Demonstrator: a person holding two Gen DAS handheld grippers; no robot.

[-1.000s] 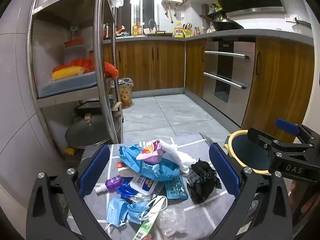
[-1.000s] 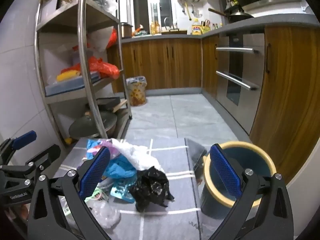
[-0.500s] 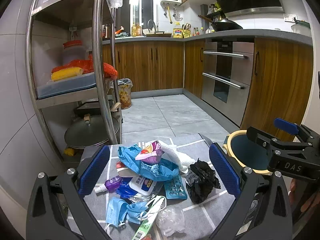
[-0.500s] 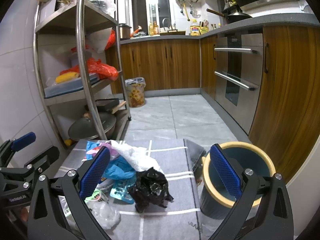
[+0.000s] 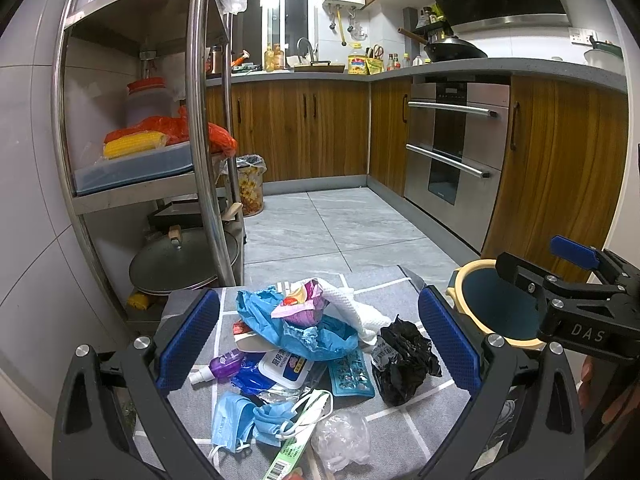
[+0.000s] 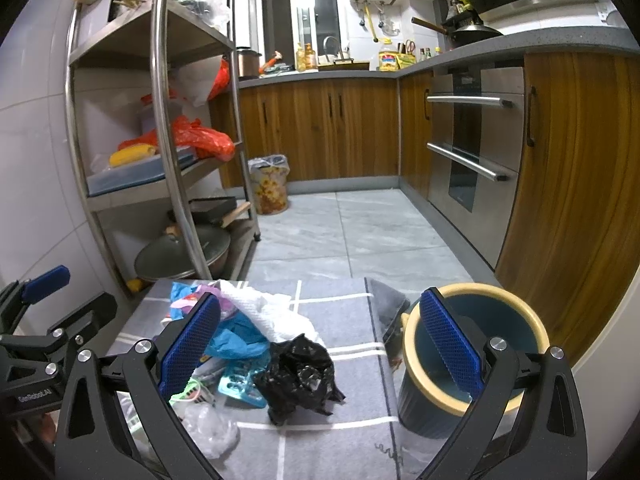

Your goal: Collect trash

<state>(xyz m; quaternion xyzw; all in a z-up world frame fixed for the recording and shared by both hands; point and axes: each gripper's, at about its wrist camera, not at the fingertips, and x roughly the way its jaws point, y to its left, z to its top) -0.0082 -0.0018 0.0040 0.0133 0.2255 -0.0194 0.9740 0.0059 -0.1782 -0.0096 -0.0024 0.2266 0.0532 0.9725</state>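
A grey cloth with white grid lines [image 5: 404, 416] covers the raised surface under both claws, and the trash lies heaped on it. Between the left claw's [image 5: 318, 344] fingers sit a blue plastic bag [image 5: 298, 330], a white paper towel [image 5: 352, 308], a purple spray bottle [image 5: 224, 362], a wet-wipes pack [image 5: 286, 368], blue face masks [image 5: 240, 420] and a clear plastic wad [image 5: 340, 440]. A crumpled black bag [image 6: 298, 372] lies between the right claw's [image 6: 318, 344] fingers, and behind its right finger the yellow-rimmed blue bin [image 6: 516, 320] stands at the cloth's edge.
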